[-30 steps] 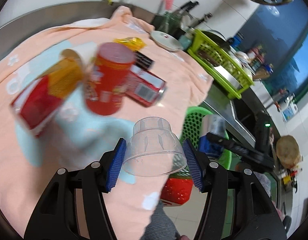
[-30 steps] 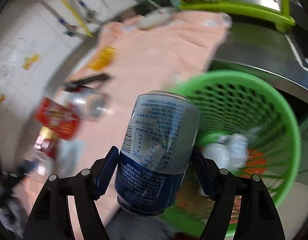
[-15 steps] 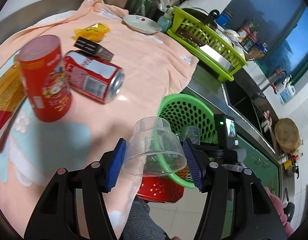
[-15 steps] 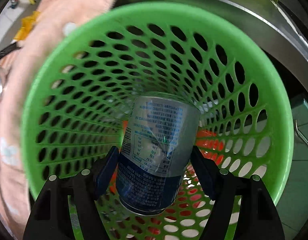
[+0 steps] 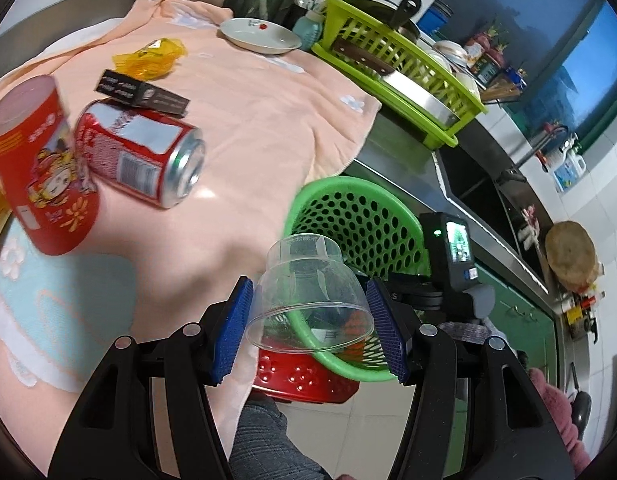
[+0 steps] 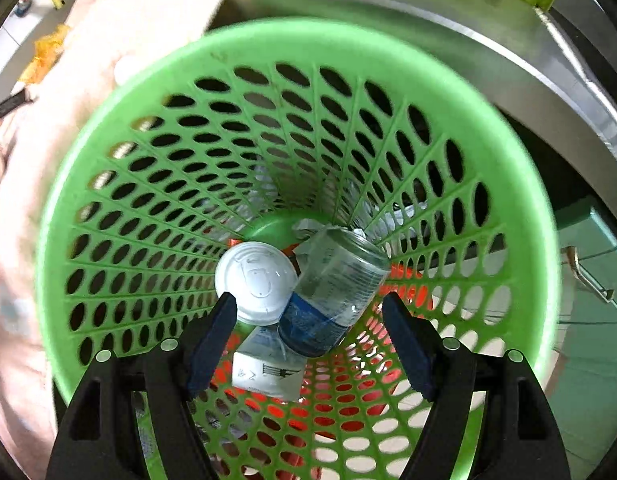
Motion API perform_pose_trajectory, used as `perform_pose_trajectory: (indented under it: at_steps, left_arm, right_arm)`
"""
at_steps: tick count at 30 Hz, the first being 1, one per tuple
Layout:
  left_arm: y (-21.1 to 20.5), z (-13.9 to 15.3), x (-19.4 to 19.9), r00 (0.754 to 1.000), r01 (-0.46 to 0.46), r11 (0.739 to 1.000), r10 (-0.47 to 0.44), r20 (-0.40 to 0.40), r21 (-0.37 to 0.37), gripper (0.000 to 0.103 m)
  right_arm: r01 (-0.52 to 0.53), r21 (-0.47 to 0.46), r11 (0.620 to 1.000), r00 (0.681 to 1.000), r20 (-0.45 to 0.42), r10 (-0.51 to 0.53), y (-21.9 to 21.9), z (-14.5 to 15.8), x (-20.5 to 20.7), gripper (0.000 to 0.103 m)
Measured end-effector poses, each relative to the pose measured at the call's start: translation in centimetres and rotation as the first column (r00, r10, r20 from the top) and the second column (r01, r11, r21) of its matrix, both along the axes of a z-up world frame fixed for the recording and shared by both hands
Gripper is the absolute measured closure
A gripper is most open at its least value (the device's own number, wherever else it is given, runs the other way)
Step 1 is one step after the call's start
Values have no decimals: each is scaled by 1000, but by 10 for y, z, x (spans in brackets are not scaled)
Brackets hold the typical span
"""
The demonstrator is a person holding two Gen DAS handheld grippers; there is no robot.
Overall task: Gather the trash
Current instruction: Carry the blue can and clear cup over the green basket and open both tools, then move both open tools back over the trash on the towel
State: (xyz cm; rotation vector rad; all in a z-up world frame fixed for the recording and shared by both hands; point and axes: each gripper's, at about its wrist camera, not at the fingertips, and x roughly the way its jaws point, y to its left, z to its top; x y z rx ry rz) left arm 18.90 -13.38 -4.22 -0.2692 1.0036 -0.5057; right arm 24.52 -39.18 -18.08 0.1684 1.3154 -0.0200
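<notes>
My left gripper [image 5: 310, 330] is shut on a clear plastic cup [image 5: 308, 292], held over the near rim of the green mesh trash basket [image 5: 356, 220]. My right gripper [image 6: 308, 344] is open and empty above the same basket [image 6: 148, 160]. The blue and silver can [image 6: 332, 292] lies loose inside the basket, beside a white lid [image 6: 256, 282] and a white carton [image 6: 266, 372]. On the peach cloth [image 5: 248, 92] lie a red soda can [image 5: 140, 156], a red tube can [image 5: 40, 168], a black box [image 5: 142, 94] and a yellow wrapper [image 5: 152, 58].
A white plate [image 5: 260, 36] and a lime dish rack [image 5: 396, 68] stand at the back. A steel counter edge [image 6: 508, 68] and sink [image 5: 476, 184] lie beyond the basket. A red stool [image 5: 304, 376] sits under the basket.
My right gripper opened and the blue and silver can dropped into the basket. My left gripper moved with the clear cup toward the basket rim.
</notes>
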Motion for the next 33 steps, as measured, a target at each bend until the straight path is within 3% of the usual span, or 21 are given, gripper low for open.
perform_pose_trajectory:
  at_steps: [6, 14, 26, 33]
  left_arm:
    - [-30, -4, 6, 998, 65, 998, -65, 2, 6, 45]
    - [-72, -24, 18, 991, 128, 991, -127, -32, 34, 44]
    - [-114, -75, 41, 978, 187, 979, -177, -111, 81, 41]
    - [-120, -85, 41, 974, 196, 978, -184, -132, 79, 41]
  right_arm:
    - [-13, 42, 999, 993, 117, 9, -8, 49, -27, 31]
    - [-8, 61, 998, 969, 247, -7, -23, 90, -65, 28]
    - [18, 119, 993, 955, 291, -52, -34, 83, -89, 28]
    - [9, 126, 992, 957, 287, -45, -34, 76, -93, 28]
